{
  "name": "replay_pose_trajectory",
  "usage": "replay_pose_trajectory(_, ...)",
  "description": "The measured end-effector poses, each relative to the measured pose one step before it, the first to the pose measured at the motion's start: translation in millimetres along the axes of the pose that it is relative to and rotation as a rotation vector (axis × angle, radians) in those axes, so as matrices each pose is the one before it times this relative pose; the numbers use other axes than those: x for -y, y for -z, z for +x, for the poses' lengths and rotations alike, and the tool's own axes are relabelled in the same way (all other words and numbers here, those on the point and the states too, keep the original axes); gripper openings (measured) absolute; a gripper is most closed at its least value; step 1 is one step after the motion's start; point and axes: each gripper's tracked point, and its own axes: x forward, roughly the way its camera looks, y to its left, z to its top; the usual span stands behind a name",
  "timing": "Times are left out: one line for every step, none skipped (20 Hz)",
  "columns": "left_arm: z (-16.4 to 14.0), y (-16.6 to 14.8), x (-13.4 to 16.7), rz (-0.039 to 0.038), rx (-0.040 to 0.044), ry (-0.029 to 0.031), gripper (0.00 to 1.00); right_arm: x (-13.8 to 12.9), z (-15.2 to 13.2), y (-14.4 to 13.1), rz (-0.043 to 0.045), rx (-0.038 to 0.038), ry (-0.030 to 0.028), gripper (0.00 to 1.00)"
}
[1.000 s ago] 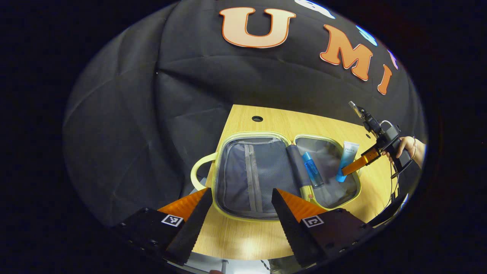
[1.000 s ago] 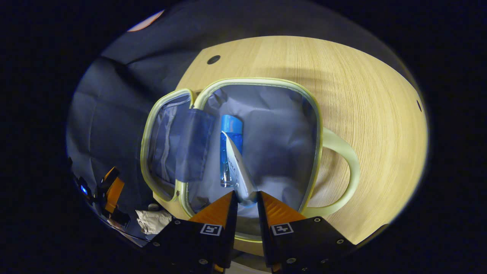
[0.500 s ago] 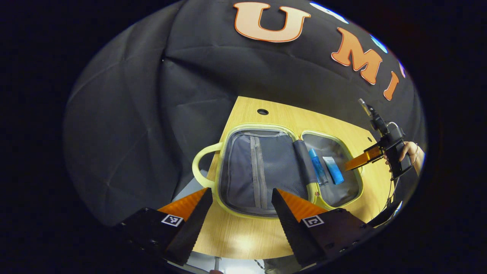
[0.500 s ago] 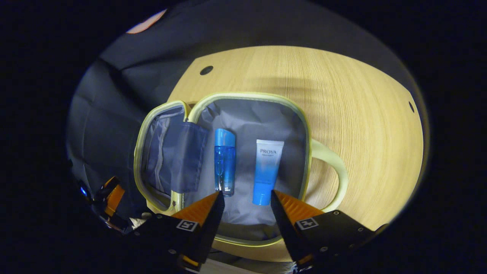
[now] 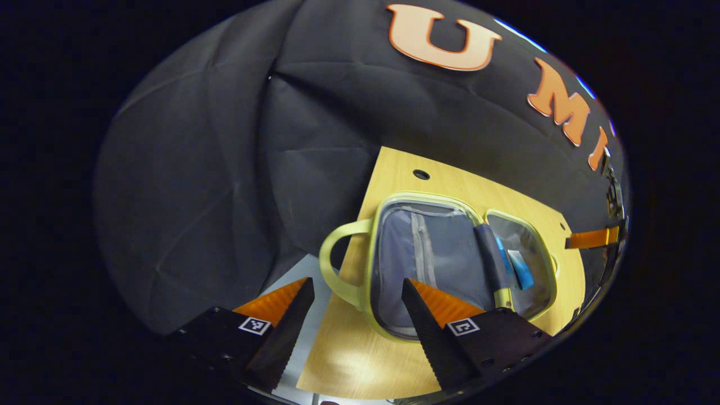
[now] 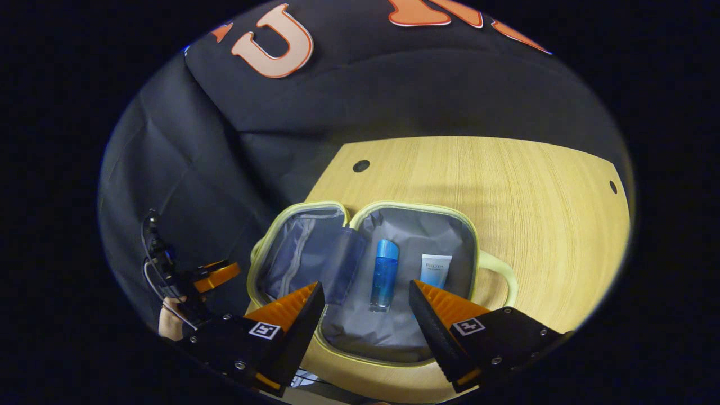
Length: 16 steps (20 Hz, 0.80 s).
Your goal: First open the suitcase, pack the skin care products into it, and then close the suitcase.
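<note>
Both tools (image 5: 355,304) (image 6: 365,306) gape empty over one open suitcase (image 6: 337,337) holding one bottle (image 6: 385,274), one tube (image 6: 435,270).

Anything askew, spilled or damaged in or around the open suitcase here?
Nothing stands out. The suitcase lies open flat on the table; the blue bottle and the tube lie side by side, apart, in the right half. No spill shows. Both tools, right and left, are open and hold nothing.
</note>
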Motion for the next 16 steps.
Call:
replay_pose_trajectory(7.81, -4.0, -6.5, -0.0351, 0.01049, 0.01194, 0.98, -0.69, -5.65, 0.67, 0.00239, 0.00623, -0.00384, 0.96)
replay_pose_trajectory(6.73, -3.78, -5.07, -0.04398, 0.01047, 0.01864, 0.98, 2.04, -4.85, 1.37, -0.00221, 0.01014, 0.00419, 0.96)
replay_pose_trajectory(8.2, -3.09, -4.06, -0.04988, 0.00902, 0.02137, 0.97, 3.08, -3.97, 1.32, -0.00518, 0.0081, 0.00978, 0.96)
replay_pose_trajectory(9.29, -0.63, -3.94, -0.04938, 0.00786, 0.01651, 0.97, 3.75, -4.42, 2.09, -0.00238, 0.00508, 0.01148, 0.95)
replay_pose_trajectory(12.17, 1.15, -6.15, -0.03595, 0.00201, 0.00819, 0.98, 3.37, -5.25, 2.73, 0.00634, -0.00033, 0.00804, 0.95)
replay_pose_trajectory(10.08, 3.17, -7.28, -0.02241, -0.00787, -0.00321, 0.97, 2.08, -4.05, 3.42, 0.01126, -0.00198, 0.00213, 0.96)
replay_pose_trajectory(10.94, 5.35, -6.39, -0.01413, -0.0135, -0.00428, 0.98, 4.4, -3.75, 2.27, 0.01289, 0.00165, 0.00636, 0.95)
replay_pose_trajectory(9.05, 2.23, -5.02, -0.01028, -0.01081, -0.00509, 0.98, 5.46, -3.51, 1.14, 0.0108, 0.00445, 0.01277, 0.96)
replay_pose_trajectory(10.03, 0.22, -1.08, -0.00859, -0.00332, 0.00266, 0.98, 6.77, -3.92, 0.78, 0.00892, 0.00402, 0.01355, 0.96)
replay_pose_trajectory(7.83, -2.45, -2.5, -0.00605, 0.00169, -0.00218, 0.98, 6.78, -3.43, 2.0, 0.01105, 0.00306, 0.01637, 0.96)
replay_pose_trajectory(7.89, -2.64, -3.7, -0.00017, 0.00649, -0.01021, 0.98, 6.16, -2.5, 1.2, 0.01396, 0.00138, 0.01304, 0.96)
replay_pose_trajectory(5.06, -3.6, -3.94, 0.00465, 0.00316, -0.0174, 0.97, 5.3, -2.87, 1.57, 0.01672, 0.00116, 0.00935, 0.96)
replay_pose_trajectory(7.95, 2.86, 1.25, 0.0055, -0.00642, -0.00161, 0.92, 5.08, -1.66, 1.83, 0.01773, -0.0012, 0.00981, 0.96)
replay_pose_trajectory(6.6, 2.72, 3.02, 0.00377, -0.01159, -0.00299, 0.78, 5.21, -2.23, 3.35, 0.01701, -0.00295, 0.00939, 0.96)
replay_pose_trajectory(4.4, 2.6, 6.54, -0.00576, -0.01144, 0.00843, 0.65, 3.36, -2.13, 1.01, 0.01195, 0.00163, 0.00272, 0.96)
replay_pose_trajectory(5.48, 2.5, 2.12, -0.01368, -0.01112, -0.01449, 0.51, 2.73, -1.59, 1.57, 0.00647, 0.00208, 0.00363, 0.96)
